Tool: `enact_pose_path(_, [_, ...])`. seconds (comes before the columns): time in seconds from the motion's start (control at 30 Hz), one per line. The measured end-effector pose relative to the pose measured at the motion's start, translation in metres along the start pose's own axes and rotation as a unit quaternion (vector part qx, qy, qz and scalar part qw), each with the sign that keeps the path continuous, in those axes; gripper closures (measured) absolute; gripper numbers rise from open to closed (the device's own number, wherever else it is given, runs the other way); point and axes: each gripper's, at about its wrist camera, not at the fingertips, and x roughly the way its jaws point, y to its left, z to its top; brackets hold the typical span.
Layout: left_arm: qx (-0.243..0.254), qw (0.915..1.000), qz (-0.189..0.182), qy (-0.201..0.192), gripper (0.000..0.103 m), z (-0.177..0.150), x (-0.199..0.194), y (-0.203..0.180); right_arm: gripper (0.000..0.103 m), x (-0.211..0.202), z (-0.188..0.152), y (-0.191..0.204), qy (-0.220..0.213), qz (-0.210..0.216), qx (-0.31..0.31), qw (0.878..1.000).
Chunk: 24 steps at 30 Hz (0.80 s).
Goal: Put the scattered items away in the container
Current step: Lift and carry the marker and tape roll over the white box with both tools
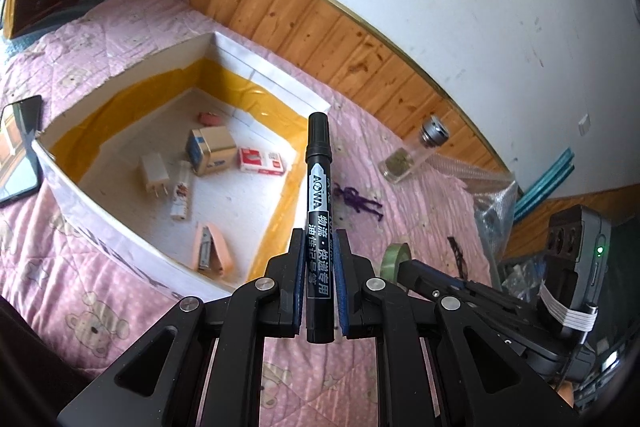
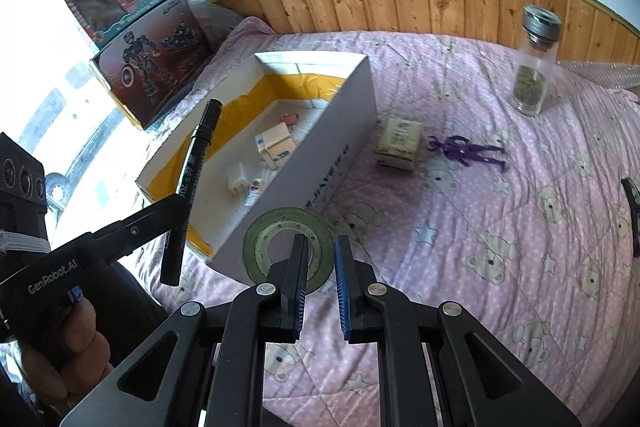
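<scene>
**Container:** white cardboard box (image 1: 120,231), yellow tape lining inside, on pink bear-print quilt (image 2: 500,267). Open top.

**Already in box (6 items seen):**
- 1 white USB charger plug (image 1: 154,175)
- 1 small white tube/lighter-type item w/ print (image 1: 181,195), just beside the plug
- 1 small tan-and-blue carton (image 1: 210,151)
- 1 red-and-white staples box (image 1: 263,161), beside the carton
- 1 peach stapler (image 1: 212,247), near the closest wall
- 1 small pink item (image 1: 208,118) at far end, too small to ID

**In hand, not yet binned:**
- Left gripper (image 1: 319,247): clamped on black marker pen (image 1: 318,187), held approx. mid-barrel, cap end pointing away, up off the quilt. In the right wrist view it hangs over the box's near corner.
- Right gripper (image 2: 322,255): pads pinched on the wall of a green tape roll (image 2: 288,247), 1 pad inside the ring, 1 outside. Roll is lifted, just outside the box's long side wall.

**Still loose on quilt:**
- 1 small cream carton (image 2: 398,143), just beside box's outer wall
- 1 purple toy figure (image 2: 466,149), lying flat, near the cream carton
- 1 glass jar w/ metal lid (image 2: 534,67), upright, dried contents, well apart from box
- 1 black object (image 2: 632,211) at right edge, partly cut off, no ID

**Status (est.):** past halfway. 6 in, 2 in transit, at least 3 left. Phone (image 1: 20,151) beside box, toy boxes (image 2: 152,75) behind it: prob. not part of the job.
</scene>
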Motion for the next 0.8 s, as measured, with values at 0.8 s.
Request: enact_pose_path(0.8, [-0.027, 0.9986, 0.033, -0.033, 0.090, 0.051, -0.007, 0.043, 0.089, 0.017, 0.062, 0.055, -0.014, 0.023, -0.062, 0.998])
